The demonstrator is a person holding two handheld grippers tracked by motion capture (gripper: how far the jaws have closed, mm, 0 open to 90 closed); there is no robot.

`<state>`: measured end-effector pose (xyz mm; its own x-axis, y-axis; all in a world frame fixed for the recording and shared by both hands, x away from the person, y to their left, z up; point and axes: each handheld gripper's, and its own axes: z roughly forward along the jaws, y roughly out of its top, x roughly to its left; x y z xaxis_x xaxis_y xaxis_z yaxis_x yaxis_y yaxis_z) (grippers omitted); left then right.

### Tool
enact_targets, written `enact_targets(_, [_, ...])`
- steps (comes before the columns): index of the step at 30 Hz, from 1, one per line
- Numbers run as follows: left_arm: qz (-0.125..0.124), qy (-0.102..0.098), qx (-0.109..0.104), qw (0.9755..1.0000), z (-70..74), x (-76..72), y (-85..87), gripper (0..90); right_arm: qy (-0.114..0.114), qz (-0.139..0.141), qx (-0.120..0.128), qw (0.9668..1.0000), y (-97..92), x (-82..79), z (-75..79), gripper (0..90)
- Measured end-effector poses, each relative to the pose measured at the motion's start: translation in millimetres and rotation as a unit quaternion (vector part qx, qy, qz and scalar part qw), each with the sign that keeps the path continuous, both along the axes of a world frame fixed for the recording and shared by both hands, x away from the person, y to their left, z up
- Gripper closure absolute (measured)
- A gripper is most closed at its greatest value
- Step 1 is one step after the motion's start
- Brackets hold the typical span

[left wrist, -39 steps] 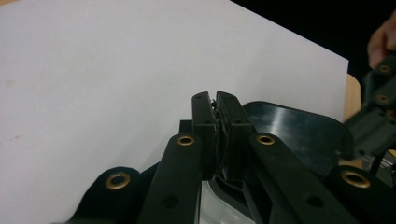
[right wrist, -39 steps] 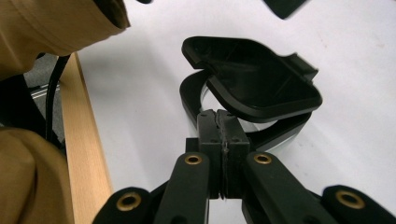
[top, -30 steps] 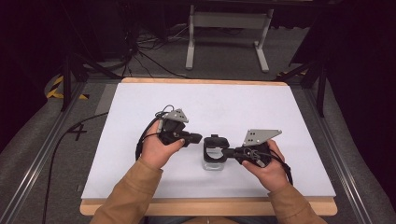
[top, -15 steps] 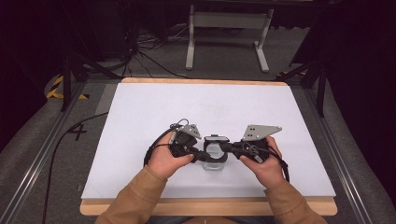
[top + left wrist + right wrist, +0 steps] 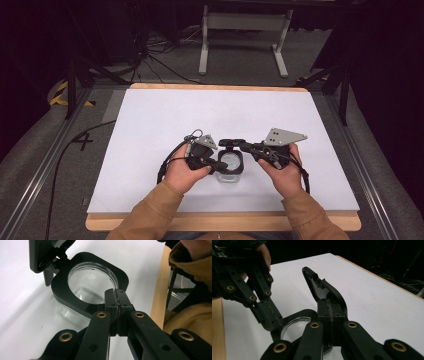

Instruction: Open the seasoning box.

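Note:
A small clear container [image 5: 231, 172] with a black square rim [image 5: 75, 292] stands on the white table near the front middle. Its hinged black lid [image 5: 322, 287] is swung up and open, at the far side in the high view [image 5: 231, 143]. My left gripper [image 5: 116, 293] is shut on the near edge of the rim, and shows from the side in the right gripper view [image 5: 272, 317]. My right gripper [image 5: 330, 312] is shut on the raised lid. The container looks empty inside. In the high view the left gripper [image 5: 219, 167] and the right gripper [image 5: 245, 146] meet over the container.
The white table top [image 5: 165, 120] spreads wide behind and to both sides. Its wooden front edge [image 5: 225, 221] lies close to the person's orange sleeves [image 5: 150, 215]. Off the table are dark floor, cables and a metal stand [image 5: 245, 30].
The left gripper came right and down to the container and closed on its rim. The right gripper stayed on the lid, which now stands raised at the far side.

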<state>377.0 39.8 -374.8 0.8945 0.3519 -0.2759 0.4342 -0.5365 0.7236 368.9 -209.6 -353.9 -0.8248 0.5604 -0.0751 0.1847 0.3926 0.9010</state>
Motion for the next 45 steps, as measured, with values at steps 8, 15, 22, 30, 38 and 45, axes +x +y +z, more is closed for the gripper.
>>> enact_targets(8, [0.012, -0.007, -0.003, 0.9999, -1.1, -4.3, 0.5, 89.8, -0.012, -0.014, 0.001, 0.9998, 0.9, 9.5, -3.3, 90.0])
enact_targets(15, [0.021, -0.018, -0.011, 0.9996, -3.4, -7.2, 0.9, 89.9, -0.023, -0.031, 0.003, 0.9992, 2.3, 16.4, -6.1, 90.0])
enact_targets(22, [0.02, -0.025, -0.013, 0.9994, -4.2, -8.5, 1.1, 89.9, -0.027, -0.046, 0.001, 0.9986, 2.9, 19.6, -9.7, 90.0])
enact_targets(30, [0.017, -0.032, -0.018, 0.9992, -5.3, -8.7, 1.8, 89.8, -0.031, -0.052, -0.002, 0.9982, 0.1, 19.0, -9.1, 89.7])
enact_targets(38, [0.03, -0.036, -0.028, 0.9985, 8.8, -9.0, 18.1, 75.7, -0.032, -0.049, 0.02, 0.9981, -11.8, 12.2, 5.6, 86.2])
enact_targets(45, [0.058, -0.047, -0.022, 0.9969, 26.5, -6.3, 49.1, 67.8, -0.021, -0.066, 0.03, 0.9972, -31.1, 12.1, 15.0, 81.9])
